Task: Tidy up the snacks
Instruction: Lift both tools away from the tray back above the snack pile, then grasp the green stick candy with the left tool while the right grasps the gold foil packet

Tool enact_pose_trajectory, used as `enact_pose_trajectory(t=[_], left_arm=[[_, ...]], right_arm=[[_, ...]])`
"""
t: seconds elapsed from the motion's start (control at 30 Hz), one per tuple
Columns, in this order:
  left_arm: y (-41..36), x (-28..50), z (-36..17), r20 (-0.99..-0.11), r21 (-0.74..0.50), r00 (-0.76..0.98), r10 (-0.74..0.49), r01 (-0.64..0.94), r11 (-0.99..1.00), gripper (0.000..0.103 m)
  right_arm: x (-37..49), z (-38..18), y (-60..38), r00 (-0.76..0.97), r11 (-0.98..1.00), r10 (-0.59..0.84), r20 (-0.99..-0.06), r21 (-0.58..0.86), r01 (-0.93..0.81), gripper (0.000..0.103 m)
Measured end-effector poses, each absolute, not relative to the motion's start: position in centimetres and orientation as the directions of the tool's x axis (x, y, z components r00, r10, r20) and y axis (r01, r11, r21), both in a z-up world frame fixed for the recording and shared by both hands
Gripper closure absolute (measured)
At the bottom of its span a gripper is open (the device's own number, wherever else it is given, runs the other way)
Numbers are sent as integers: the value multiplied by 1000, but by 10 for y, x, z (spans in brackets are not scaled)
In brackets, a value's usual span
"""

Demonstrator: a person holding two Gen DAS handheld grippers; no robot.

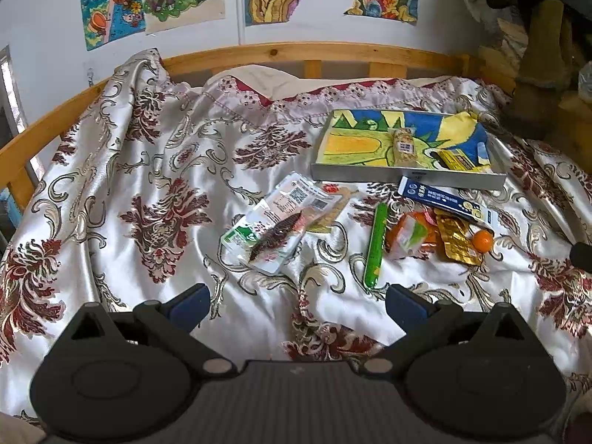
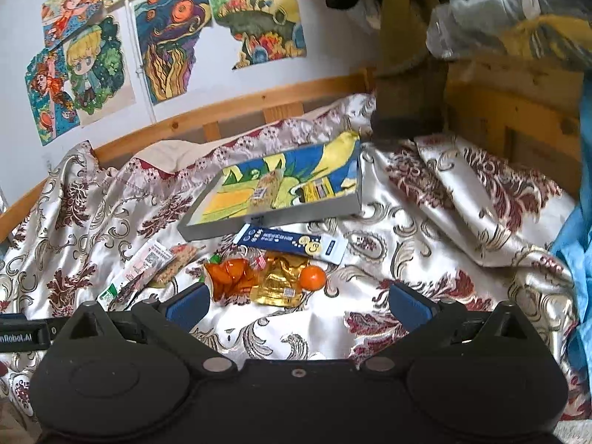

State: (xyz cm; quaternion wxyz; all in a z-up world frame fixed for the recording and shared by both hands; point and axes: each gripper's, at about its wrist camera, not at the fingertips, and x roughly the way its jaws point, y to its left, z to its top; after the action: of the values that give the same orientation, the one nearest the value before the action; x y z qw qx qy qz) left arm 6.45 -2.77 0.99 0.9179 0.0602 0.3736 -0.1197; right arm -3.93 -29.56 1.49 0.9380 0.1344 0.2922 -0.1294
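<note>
The snacks are lying in a loose scatter on the bed's satin bedspread (image 1: 155,170), just in front of a shallow tray (image 1: 407,177) that is already holding a clear packet of nuts (image 1: 404,146) and a yellow-black pack (image 1: 457,159). Outside it are waiting a white pouch (image 1: 273,222), a green stick (image 1: 375,244), an orange packet (image 1: 407,236), a gold wrapper (image 1: 457,240), a small orange (image 1: 483,240) and a blue box (image 1: 444,199) touching the tray's front wall. The sorting looks partly done. The left gripper (image 1: 298,301) and right gripper (image 2: 298,301) are hovering with jaws apart and empty. Next, one probably needs lowering over a loose snack, likely the green stick nearest the left one, and closing across its narrow width.
</note>
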Motion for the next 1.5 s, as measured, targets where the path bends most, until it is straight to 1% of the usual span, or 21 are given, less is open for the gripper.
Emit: enact_pose_trajectory(t=[0.2, 0.4, 0.63, 0.8, 1.03, 1.27, 1.37, 1.5], left_arm=[[-32, 64, 6, -709, 41, 683, -178, 291, 956, 0], [-33, 67, 2, -726, 38, 663, -181, 302, 953, 0], [-34, 71, 0, -732, 48, 661, -167, 295, 954, 0], [-33, 72, 2, -726, 51, 666, -171, 301, 952, 0], [-35, 76, 6, -713, 33, 674, -190, 303, 952, 0], [-44, 87, 9, -684, 36, 699, -210, 319, 947, 0], [-46, 92, 9, -684, 12, 689, -239, 339, 941, 0], [-51, 94, 7, -682, 19, 683, -260, 372, 928, 0]], right_arm=[[-34, 12, -294, 780, 936, -158, -605, 160, 314, 1], [-24, 7, -288, 756, 956, -120, -643, 131, 264, 1], [-18, 6, -285, 759, 961, -93, -644, 142, 237, 1], [-23, 11, -282, 803, 971, -58, -593, 155, 184, 1], [-32, 23, -278, 871, 979, -51, -489, 149, 141, 1], [-31, 23, -280, 879, 972, -79, -470, 158, 172, 1], [-31, 26, -281, 883, 963, -101, -459, 177, 203, 1], [-32, 32, -283, 888, 962, -122, -443, 169, 217, 1]])
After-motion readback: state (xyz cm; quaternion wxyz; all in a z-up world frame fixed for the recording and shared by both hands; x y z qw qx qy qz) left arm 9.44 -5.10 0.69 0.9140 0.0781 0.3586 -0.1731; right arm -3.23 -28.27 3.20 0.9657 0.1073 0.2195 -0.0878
